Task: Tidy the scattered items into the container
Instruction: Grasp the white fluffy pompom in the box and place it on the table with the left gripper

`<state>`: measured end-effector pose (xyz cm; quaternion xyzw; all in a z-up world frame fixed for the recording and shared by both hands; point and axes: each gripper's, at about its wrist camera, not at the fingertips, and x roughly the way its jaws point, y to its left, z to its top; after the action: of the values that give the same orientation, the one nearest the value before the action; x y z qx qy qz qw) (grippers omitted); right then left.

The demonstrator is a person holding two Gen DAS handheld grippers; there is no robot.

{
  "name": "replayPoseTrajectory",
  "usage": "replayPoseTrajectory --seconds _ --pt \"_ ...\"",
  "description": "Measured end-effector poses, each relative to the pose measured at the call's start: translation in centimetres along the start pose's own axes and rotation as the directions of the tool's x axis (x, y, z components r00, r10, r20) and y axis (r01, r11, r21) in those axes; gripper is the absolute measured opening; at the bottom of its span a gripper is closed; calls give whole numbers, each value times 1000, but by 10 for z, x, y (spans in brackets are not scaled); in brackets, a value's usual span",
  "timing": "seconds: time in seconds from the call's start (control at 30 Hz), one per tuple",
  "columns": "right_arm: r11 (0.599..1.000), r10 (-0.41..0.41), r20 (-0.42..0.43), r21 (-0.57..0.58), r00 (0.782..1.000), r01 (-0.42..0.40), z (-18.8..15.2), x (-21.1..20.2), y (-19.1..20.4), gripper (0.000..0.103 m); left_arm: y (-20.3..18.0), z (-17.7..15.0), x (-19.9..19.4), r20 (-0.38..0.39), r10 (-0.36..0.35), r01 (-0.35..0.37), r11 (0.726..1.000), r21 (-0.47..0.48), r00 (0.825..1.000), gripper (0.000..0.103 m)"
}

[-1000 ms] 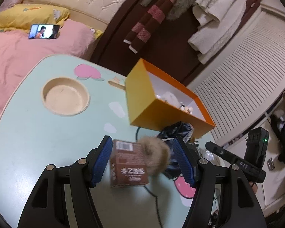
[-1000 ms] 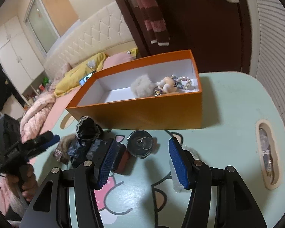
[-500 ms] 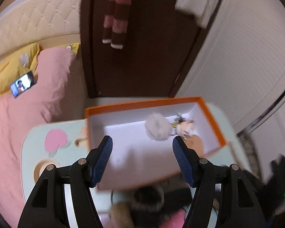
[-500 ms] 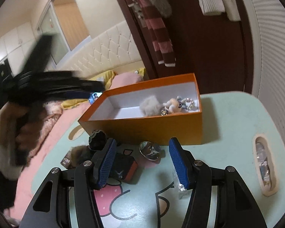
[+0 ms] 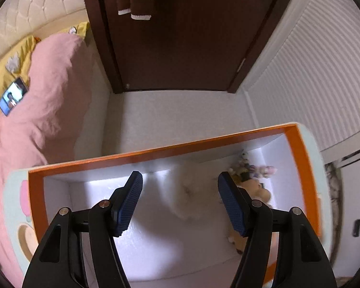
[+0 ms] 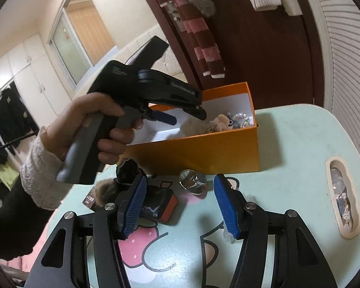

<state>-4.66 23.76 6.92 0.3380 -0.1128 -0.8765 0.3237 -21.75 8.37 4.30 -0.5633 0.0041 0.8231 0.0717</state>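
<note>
The orange box (image 5: 156, 152) with a white inside holds a white pompom (image 5: 187, 192) and a small doll with beads (image 5: 254, 175). My left gripper (image 5: 180, 201) is open and empty, held over the box; it also shows in the right wrist view (image 6: 177, 117) above the box (image 6: 204, 151). My right gripper (image 6: 180, 206) is open and empty above the table. Under it lie a silver round tin (image 6: 193, 183), a black-and-orange case (image 6: 160, 204), a brown pompom (image 6: 103, 189), a small brown carton (image 6: 90, 200) and a black crumpled item (image 6: 128, 171).
The table (image 6: 288, 156) is pale green with cartoon prints and an oval recess (image 6: 343, 194) at the right. A pink bed (image 5: 36, 96) with a phone (image 5: 12, 96) lies left. A dark door (image 5: 180, 36) stands behind the box.
My left gripper has lifted from the brown carton and pompom and swung over the orange box, still open and empty. My right gripper has drawn back and risen a little.
</note>
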Motion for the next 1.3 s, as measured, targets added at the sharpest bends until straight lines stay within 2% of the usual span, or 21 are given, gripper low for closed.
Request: replayPoseTrajectory --seconds 0.03,0.07,0.1,0.23,0.33,0.47,0.6,0.73,0.9,0.97,1.13,1.23,1.3 --pt "1000 3 -1 1 1000 -3 0 0 0 58 -4 -2 5 -15 7 -7 1000 6 1000 53" --pt "1000 3 2 1 1000 -3 0 -1 1 58 -5 -3 10 -37 12 -12 1000 8 999 42" --pt "1000 3 3 -1 1000 -3 0 -1 1 58 -5 -3 10 -34 20 -20 1000 12 999 38" --pt "1000 9 4 12 1000 -9 1 -1 -1 58 -9 -1 12 -49 34 -31 998 57 998 35" --pt "1000 6 5 14 1000 -6 1 -1 0 58 -3 -4 8 -35 -19 21 999 34 999 31" --pt "1000 0 3 6 1000 0 -1 1 1 58 14 -9 -21 56 -134 135 990 -27 989 30" --pt "1000 -3 -7 8 1000 3 -3 4 1 58 30 -23 -70 171 -208 216 976 -32 963 30" --pt "1000 -9 -3 3 1000 9 -5 3 3 58 52 -52 -111 246 -259 276 961 -36 934 30" --pt "1000 -14 1 -1 1000 14 -5 3 5 58 82 -102 -140 311 -315 354 932 -75 897 30" --pt "1000 -19 2 -7 1000 19 -6 3 7 58 91 -123 -140 309 -325 367 926 -88 894 30" --pt "999 -27 7 -26 1000 27 -5 2 13 58 95 -182 -122 247 -337 368 925 -91 909 30" --pt "999 -31 7 -41 999 32 -4 2 19 58 94 -215 -113 218 -374 401 911 -93 902 30" --pt "998 -34 7 -52 999 35 -3 3 22 58 93 -229 -110 219 -371 399 912 -97 902 30"
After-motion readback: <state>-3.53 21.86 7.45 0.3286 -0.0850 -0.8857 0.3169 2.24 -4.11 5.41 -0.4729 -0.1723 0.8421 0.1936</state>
